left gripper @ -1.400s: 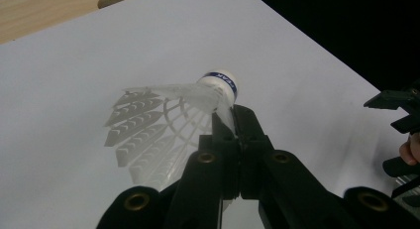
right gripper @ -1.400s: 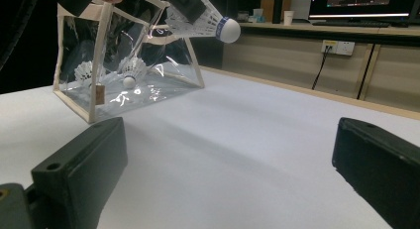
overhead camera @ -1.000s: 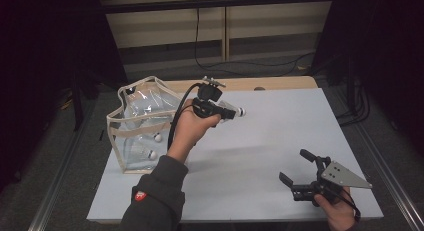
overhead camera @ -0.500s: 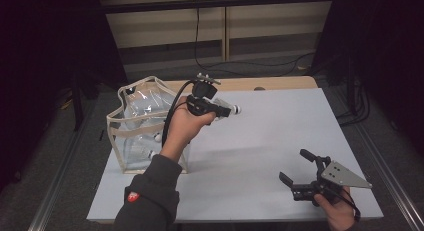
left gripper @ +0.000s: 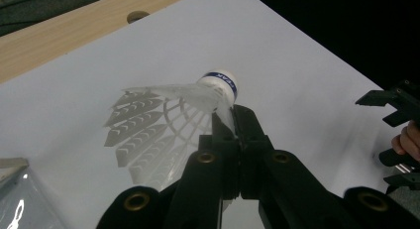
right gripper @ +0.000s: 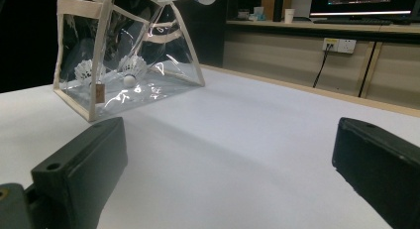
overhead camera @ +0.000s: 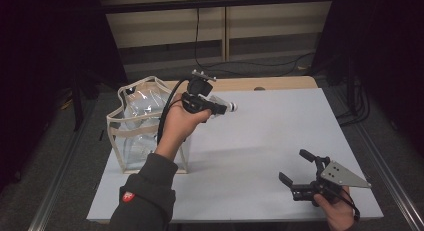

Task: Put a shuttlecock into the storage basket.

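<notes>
The clear bag [overhead camera: 145, 128] with cream trim stands just left of the left gripper [overhead camera: 220, 108], and two shuttlecocks [right gripper: 111, 70] lie inside it on its floor. The left gripper is raised above the white table [overhead camera: 270, 141], its jaws clamped tight on the feather skirt of a white shuttlecock [left gripper: 198, 97], whose cork cap with a blue band pokes out past the jaw tips. Well to the right and nearer the person, the right gripper [overhead camera: 296, 167] rests low at the table's near edge, its jaws spread wide with nothing between them.
</notes>
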`<move>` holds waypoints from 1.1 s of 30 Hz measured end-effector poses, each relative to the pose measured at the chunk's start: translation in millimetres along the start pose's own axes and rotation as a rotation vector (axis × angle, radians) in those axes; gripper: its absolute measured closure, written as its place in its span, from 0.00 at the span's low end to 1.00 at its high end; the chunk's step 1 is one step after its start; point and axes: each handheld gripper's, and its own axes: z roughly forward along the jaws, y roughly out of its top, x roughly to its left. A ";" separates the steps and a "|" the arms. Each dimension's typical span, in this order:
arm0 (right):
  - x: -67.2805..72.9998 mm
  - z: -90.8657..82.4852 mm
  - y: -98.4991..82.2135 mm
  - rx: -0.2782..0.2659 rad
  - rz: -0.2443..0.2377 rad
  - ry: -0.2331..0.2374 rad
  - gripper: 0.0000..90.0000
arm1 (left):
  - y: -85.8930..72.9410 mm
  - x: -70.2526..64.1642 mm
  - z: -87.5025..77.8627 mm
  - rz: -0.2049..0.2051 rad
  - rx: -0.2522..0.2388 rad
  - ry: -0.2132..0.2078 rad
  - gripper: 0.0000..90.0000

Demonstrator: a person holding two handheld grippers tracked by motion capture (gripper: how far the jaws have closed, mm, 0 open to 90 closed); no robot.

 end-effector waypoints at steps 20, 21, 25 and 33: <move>0.1 -0.9 0.5 -0.001 -0.001 0.000 0.00 | 7.0 3.6 -10.1 -0.016 0.009 0.007 1.00; 0.2 -0.9 0.6 -0.001 0.000 0.000 0.00 | 7.4 3.9 -10.9 -0.009 0.015 0.008 1.00; 0.1 -1.0 0.5 0.002 -0.002 0.000 0.00 | 8.9 3.7 -13.7 -0.004 0.019 0.011 1.00; 0.5 -1.2 1.0 -0.003 0.000 -0.001 0.00 | 11.1 4.5 -20.4 -0.002 0.024 0.020 1.00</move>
